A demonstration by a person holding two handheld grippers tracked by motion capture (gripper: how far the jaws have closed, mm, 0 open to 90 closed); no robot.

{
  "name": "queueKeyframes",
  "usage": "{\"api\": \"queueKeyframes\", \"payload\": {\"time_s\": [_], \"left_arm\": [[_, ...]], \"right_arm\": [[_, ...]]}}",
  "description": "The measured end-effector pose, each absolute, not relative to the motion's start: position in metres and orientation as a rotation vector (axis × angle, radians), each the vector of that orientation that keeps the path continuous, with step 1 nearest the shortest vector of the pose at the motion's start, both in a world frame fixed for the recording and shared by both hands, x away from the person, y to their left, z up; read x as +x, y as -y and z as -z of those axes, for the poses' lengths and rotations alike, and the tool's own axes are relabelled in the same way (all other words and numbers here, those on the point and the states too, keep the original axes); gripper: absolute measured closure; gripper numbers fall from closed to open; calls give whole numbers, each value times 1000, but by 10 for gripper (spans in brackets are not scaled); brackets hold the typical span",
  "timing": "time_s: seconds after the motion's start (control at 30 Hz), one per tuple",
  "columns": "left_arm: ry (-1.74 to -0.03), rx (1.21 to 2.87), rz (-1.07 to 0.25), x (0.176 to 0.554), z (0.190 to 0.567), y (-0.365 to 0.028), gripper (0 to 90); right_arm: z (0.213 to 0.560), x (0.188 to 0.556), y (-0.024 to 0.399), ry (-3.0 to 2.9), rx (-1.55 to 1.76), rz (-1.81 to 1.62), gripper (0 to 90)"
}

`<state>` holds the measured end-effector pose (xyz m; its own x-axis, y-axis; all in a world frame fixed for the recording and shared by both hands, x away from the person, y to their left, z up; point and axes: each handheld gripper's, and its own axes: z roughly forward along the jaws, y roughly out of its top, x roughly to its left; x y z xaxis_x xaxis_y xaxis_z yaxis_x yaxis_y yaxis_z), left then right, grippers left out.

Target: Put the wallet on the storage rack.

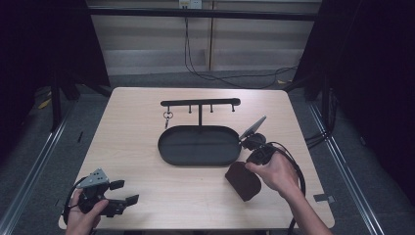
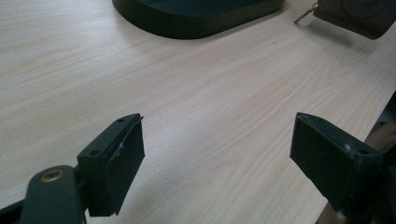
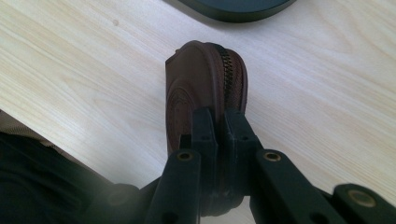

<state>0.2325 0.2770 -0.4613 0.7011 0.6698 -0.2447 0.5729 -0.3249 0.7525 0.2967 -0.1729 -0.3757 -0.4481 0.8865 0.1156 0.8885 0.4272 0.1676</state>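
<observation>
One brown zip pouch (image 3: 205, 88), edge-clamped in right gripper (image 3: 217, 126) jaws above bench (image 1: 147, 147) beside black tray (image 1: 198, 146); left gripper (image 2: 217, 154) jaws apart, empty; risk: narrow pinch lets pouch swing, slip.

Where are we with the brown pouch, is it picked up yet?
Done: the right gripper is shut on the zipped brown pouch, which looks held on edge above the table. In hand: the pouch, beside the black tray. Left: probably setting it in the tray or hanging it on the hook rack. The left gripper waits open.
</observation>
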Motion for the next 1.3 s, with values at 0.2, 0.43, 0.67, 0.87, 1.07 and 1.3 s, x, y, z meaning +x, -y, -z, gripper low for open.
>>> {"api": "queueKeyframes", "payload": {"time_s": [0.2, 0.43, 0.67, 0.87, 1.07, 1.3], "left_arm": [[-954, 2020, -134, 233, 461, -277, 174], [-955, 2020, -130, 234, 461, -277, 175], [-957, 2017, -124, 235, 462, -277, 174], [-955, 2016, -122, 235, 462, -278, 174], [-948, 2021, -126, 234, 461, -278, 174], [-942, 2024, -117, 234, 462, -277, 174]], "right_arm": [[365, 300, 175, 2660, -1648, 292, 842], [355, 305, 176, 2668, -1655, 309, 841], [346, 309, 177, 2666, -1663, 315, 841], [336, 314, 175, 2675, -1671, 317, 841], [327, 317, 174, 2683, -1686, 330, 841], [315, 323, 173, 2690, -1703, 343, 840]]}}
